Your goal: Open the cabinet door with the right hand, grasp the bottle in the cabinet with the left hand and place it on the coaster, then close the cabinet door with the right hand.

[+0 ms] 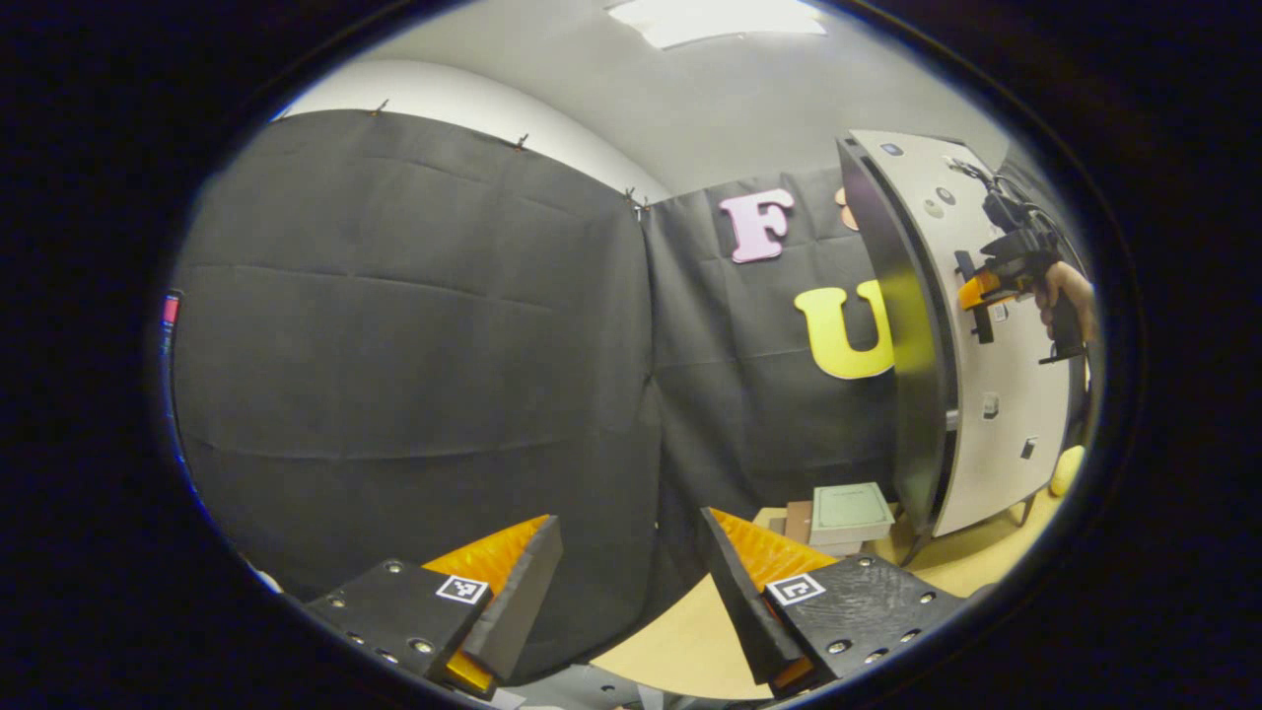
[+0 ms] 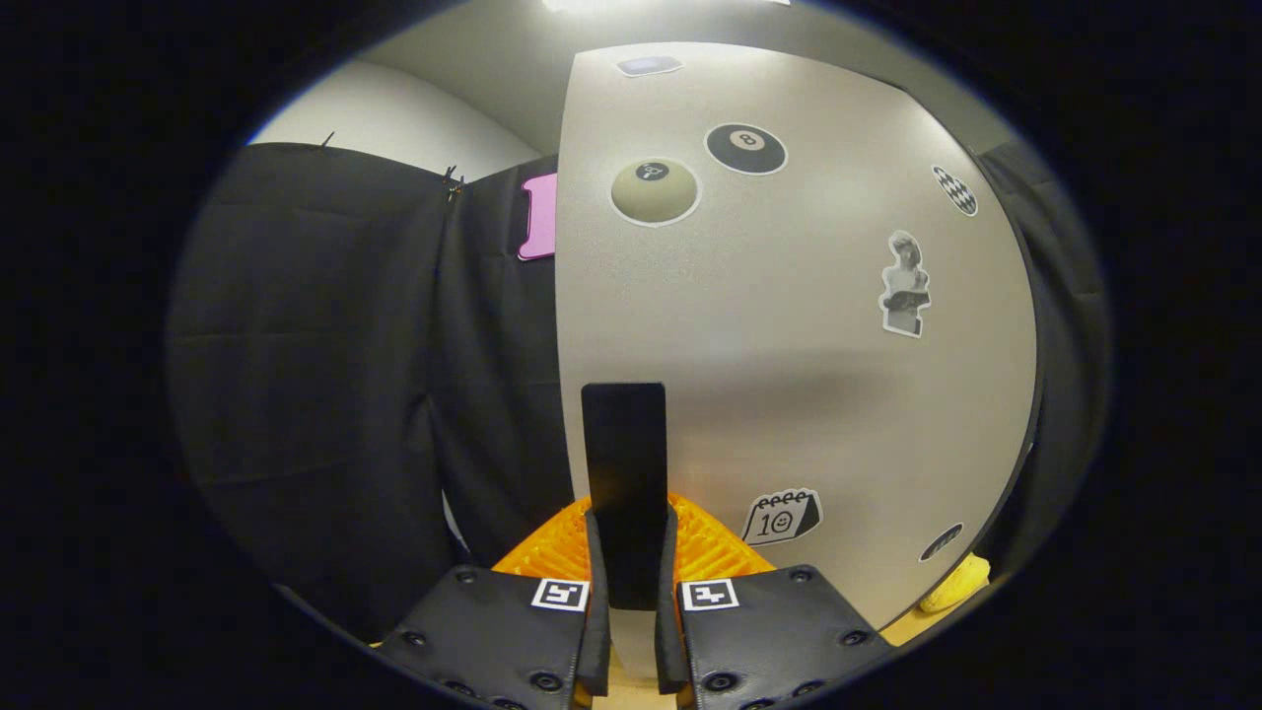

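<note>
At the door's edge, I have the right gripper (image 2: 627,592) clamped on the dark upright handle (image 2: 624,473) of the cabinet door (image 2: 789,345) — both fingers pressing its sides, a hold I judge right for swinging it. Seen from the left gripper view, that door (image 1: 996,394) stands partly ajar. My left gripper (image 1: 631,592) hangs spread and empty, well apart, waiting. I can't see inside the cabinet, so the bottle's place is unknown — the coaster's too.

The cabinet (image 1: 986,394) stands on the table (image 1: 690,631) toward its far right corner. A box (image 1: 850,513) lies on the table just left of the cabinet, before the booth's wall.
</note>
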Demonstrator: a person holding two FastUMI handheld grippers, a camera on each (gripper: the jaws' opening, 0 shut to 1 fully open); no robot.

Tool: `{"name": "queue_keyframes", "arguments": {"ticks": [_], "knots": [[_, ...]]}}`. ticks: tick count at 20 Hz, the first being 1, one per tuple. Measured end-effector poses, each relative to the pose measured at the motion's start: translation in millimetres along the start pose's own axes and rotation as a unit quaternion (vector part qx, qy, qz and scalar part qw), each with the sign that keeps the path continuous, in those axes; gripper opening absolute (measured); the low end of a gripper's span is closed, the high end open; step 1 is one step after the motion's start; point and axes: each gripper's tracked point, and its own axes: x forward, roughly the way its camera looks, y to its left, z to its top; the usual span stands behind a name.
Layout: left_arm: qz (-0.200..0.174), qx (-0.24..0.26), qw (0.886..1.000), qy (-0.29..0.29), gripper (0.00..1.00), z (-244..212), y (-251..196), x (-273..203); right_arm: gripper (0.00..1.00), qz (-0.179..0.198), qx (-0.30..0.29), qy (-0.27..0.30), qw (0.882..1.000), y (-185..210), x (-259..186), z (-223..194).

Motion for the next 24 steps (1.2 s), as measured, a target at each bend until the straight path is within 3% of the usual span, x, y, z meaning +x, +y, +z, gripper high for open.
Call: {"name": "queue_keyframes", "arguments": {"ticks": [6,12,17,24], "knots": [[-0.09,-0.014,0.996,-0.01,0.84,7.6,-76.0,32.5,0.2,0.047,0.014,0.009,0.999,9.2,-47.6,0.8],[-0.175,-0.019,0.984,-0.012,0.84,11.4,-156.9,55.3,0.2,0.065,0.021,0.02,0.997,5.4,-45.3,0.8],[-0.215,-0.033,0.976,0.001,0.84,4.6,-215.0,44.4,0.2,0.094,0.021,0.022,0.995,1.7,-46.9,0.6],[-0.229,-0.04,0.972,0.014,0.84,6.6,-271.7,17.2,0.2,0.134,0.013,0.019,0.991,-8.2,-59.5,-1.8]]}}
